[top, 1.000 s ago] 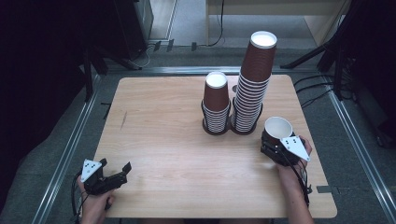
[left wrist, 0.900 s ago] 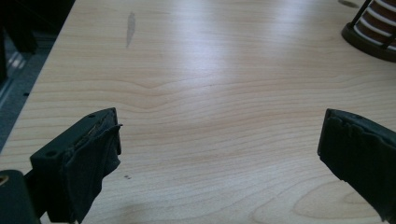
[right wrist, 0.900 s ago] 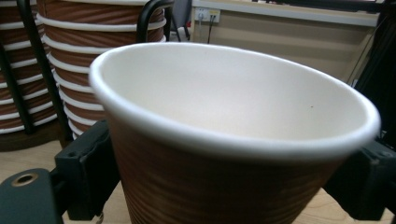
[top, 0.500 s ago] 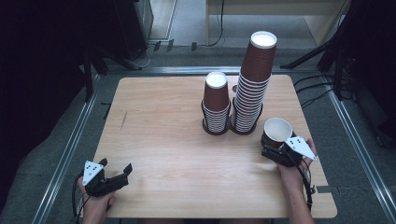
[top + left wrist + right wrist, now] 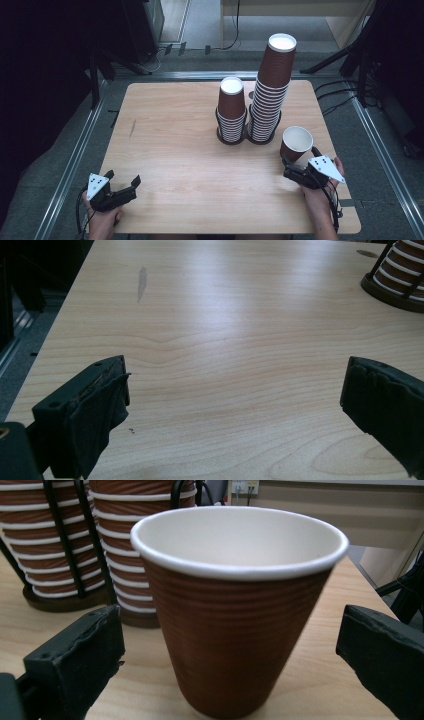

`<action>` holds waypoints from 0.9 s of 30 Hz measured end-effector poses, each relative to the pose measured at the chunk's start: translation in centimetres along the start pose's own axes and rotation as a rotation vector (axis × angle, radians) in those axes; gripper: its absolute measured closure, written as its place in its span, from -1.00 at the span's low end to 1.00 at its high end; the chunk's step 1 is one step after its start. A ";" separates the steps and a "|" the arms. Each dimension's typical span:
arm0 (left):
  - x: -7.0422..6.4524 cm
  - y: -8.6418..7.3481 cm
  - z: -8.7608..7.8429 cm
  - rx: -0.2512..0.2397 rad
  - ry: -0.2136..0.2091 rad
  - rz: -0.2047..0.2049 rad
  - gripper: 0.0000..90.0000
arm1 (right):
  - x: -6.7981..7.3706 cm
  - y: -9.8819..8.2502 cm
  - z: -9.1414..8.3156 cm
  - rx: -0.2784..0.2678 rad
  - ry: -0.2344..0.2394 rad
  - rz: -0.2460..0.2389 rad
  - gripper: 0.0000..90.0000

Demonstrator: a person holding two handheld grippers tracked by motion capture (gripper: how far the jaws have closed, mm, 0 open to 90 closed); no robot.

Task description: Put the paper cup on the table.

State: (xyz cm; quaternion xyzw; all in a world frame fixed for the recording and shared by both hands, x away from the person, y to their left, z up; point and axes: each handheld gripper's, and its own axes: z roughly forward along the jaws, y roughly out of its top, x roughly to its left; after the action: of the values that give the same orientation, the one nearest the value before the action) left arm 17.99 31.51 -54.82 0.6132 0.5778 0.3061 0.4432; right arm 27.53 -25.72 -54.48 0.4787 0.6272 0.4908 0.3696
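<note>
A single brown paper cup (image 5: pixel 296 143) with a white inside stands upright on the wooden table (image 5: pixel 190 145) at the right. My right gripper (image 5: pixel 298 161) sits just behind it, open. In the right gripper view the cup (image 5: pixel 235 615) stands in the wide gap of that gripper (image 5: pixel 227 652), and neither jaw touches it. My left gripper (image 5: pixel 123 181) rests open near the table's front left edge. In its own view the left gripper (image 5: pixel 235 405) holds nothing, with bare wood in front of it.
Two stacks of brown cups stand in black wire holders at mid-table: a short stack (image 5: pixel 231 112) and a tall stack (image 5: pixel 270 95), just behind and left of the single cup. The stacks (image 5: pixel 65 545) loom close in the right gripper view. A dark floor with cables surrounds the table.
The right gripper has drawn back slightly toward the person while the cup stays in place. The left gripper has shifted a little nearer the front edge.
</note>
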 end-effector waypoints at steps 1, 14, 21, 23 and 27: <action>0.0 0.0 0.0 0.000 -0.001 0.000 -1.00 | 0.0 -0.1 -0.3 0.002 -0.002 -0.003 -1.00; 0.1 0.0 0.0 -0.001 -0.007 -0.008 -1.00 | -1.3 -1.0 -3.4 0.015 -0.033 -0.015 -1.00; 0.2 0.0 -0.1 -0.003 -0.013 -0.017 -1.00 | -2.3 -1.4 -4.8 0.022 -0.055 -0.021 -1.00; 0.2 0.0 0.0 -0.003 -0.014 -0.017 -1.00 | -2.6 -1.5 -5.3 0.022 -0.055 -0.025 -1.00; 0.2 0.0 0.0 -0.002 -0.013 -0.011 -1.00 | -3.2 -1.7 -6.1 0.024 -0.058 -0.025 -1.00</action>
State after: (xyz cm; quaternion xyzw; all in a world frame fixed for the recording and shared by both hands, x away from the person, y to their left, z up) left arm 17.98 31.70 -54.87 0.6115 0.5779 0.3001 0.4495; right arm 22.28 -30.49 -54.66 0.4892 0.6280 0.4646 0.3879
